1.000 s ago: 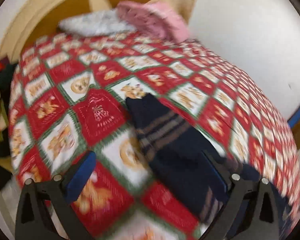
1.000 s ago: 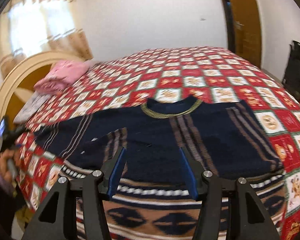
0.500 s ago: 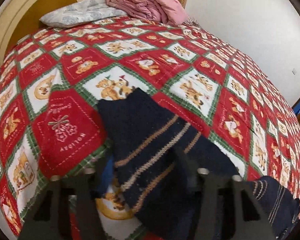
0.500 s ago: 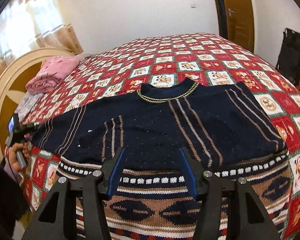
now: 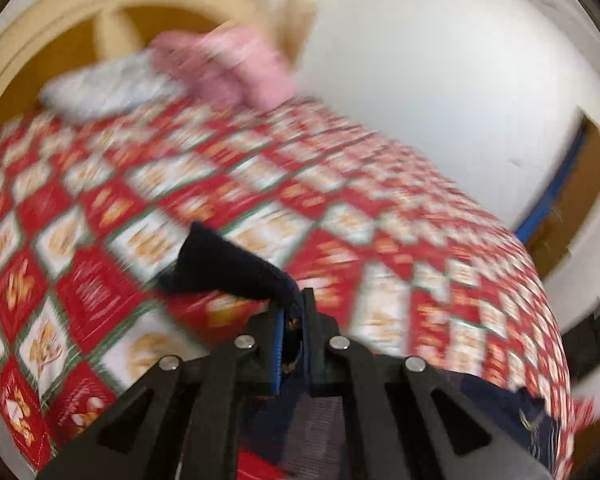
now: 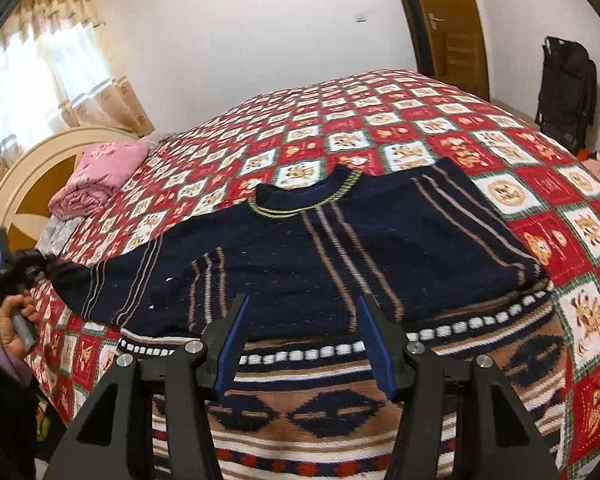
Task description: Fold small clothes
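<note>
A navy sweater (image 6: 292, 256) with tan stripes and a brown-and-white patterned hem lies flat on the red patchwork quilt (image 6: 380, 120). My left gripper (image 5: 294, 308) is shut on the cuff of its left sleeve (image 5: 228, 268), which hangs lifted off the quilt. In the right wrist view that gripper (image 6: 24, 268) sits at the far left in a person's hand (image 6: 16, 316), with the sleeve end (image 6: 66, 274) bunched at its tip. My right gripper (image 6: 302, 304) hovers open over the sweater's lower body, with nothing between its fingers.
A folded pink blanket (image 6: 100, 176) and a grey pillow (image 6: 56, 232) lie by the cream headboard (image 6: 28, 160). A black bag (image 6: 566, 92) stands on the floor beyond the bed, near a wooden door (image 6: 448, 28). The far half of the quilt is bare.
The left gripper went from wide open to shut on the sleeve cuff and raised it off the quilt. The right gripper shifted a little over the sweater and stayed open.
</note>
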